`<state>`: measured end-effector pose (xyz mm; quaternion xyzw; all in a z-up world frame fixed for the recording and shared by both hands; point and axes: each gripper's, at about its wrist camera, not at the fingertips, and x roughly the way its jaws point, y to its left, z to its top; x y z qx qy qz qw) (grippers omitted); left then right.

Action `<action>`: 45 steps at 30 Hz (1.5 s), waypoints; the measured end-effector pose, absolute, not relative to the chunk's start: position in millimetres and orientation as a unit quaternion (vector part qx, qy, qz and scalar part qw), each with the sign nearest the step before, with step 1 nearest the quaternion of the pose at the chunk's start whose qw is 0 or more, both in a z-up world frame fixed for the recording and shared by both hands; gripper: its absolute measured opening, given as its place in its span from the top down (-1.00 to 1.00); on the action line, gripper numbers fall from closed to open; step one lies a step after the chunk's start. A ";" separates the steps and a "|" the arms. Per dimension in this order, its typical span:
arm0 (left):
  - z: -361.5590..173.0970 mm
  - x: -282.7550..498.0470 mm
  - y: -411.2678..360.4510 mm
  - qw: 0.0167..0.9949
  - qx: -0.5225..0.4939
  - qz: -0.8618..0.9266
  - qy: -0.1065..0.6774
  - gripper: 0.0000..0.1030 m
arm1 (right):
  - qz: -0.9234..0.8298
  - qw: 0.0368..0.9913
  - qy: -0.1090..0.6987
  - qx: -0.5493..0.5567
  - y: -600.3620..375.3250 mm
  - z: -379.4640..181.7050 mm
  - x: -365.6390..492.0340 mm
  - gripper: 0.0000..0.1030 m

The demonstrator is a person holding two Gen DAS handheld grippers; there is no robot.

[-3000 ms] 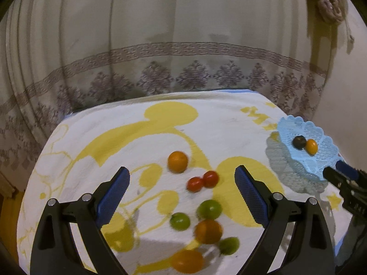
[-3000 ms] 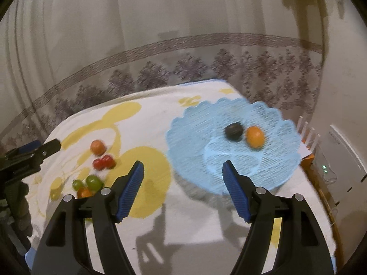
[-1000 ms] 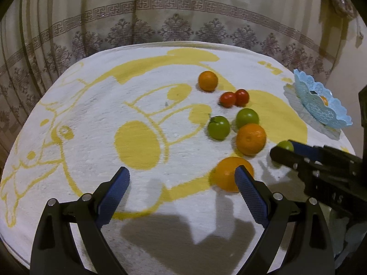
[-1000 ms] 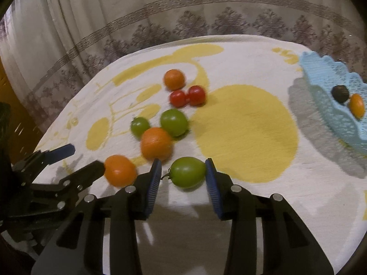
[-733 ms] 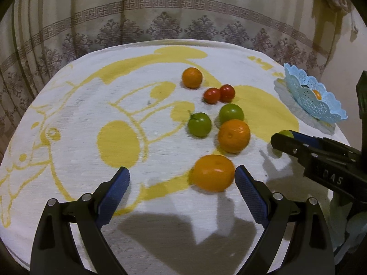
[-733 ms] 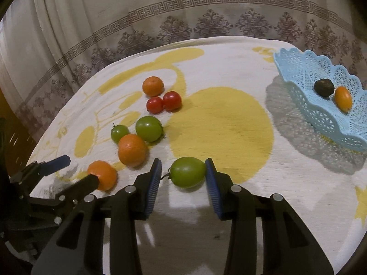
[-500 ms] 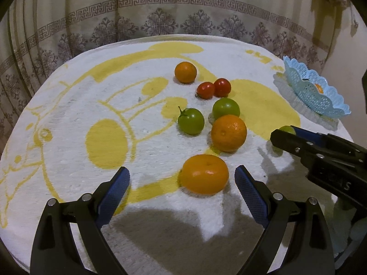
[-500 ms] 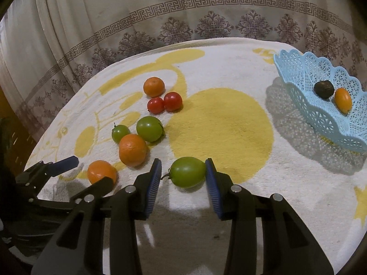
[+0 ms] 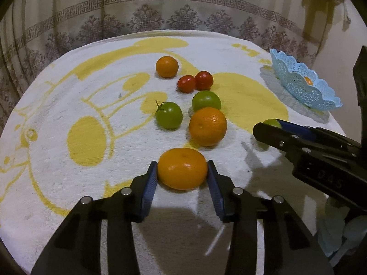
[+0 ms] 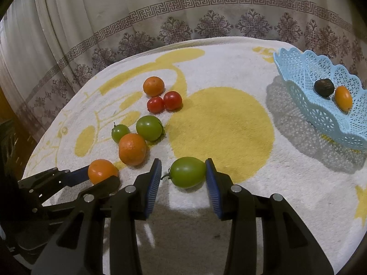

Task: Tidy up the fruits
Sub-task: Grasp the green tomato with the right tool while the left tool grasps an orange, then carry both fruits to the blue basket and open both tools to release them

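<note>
Left tongs (image 9: 182, 171) just closed, clenched across mandarin (image 9: 182, 168) midline: soft skin, light. Right tongs (image 10: 183, 174) grasping green tomato (image 10: 187, 171): slick, bruisable; squeeze gently.

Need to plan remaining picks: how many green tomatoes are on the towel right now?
3. One green tomato sits between the right gripper pads; two more lie behind the orange. The basket shows none, though some could be hidden.

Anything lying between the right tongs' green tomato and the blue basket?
No: in the right wrist view, only bare towel separates the green tomato from the blue basket.
</note>
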<state>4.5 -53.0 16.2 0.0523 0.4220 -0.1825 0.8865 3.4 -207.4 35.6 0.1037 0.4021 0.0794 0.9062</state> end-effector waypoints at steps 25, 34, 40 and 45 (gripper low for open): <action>38.5 1.0 -62.9 0.897 0.059 -0.168 0.404 0.17 | 0.065 0.920 0.373 0.103 -224.3 56.8 -9.4 0.21; 53.9 4.1 -75.6 0.903 0.067 -0.175 0.386 0.16 | 0.053 0.927 0.357 0.106 -238.5 68.6 -14.5 0.21; 63.6 7.1 -92.0 0.905 0.076 -0.186 0.376 0.16 | 0.034 0.932 0.342 0.115 -258.7 78.3 -18.5 0.21; 72.0 9.1 -108.6 0.905 0.084 -0.199 0.366 0.16 | 0.008 0.937 0.326 0.122 -283.9 87.0 -24.7 0.21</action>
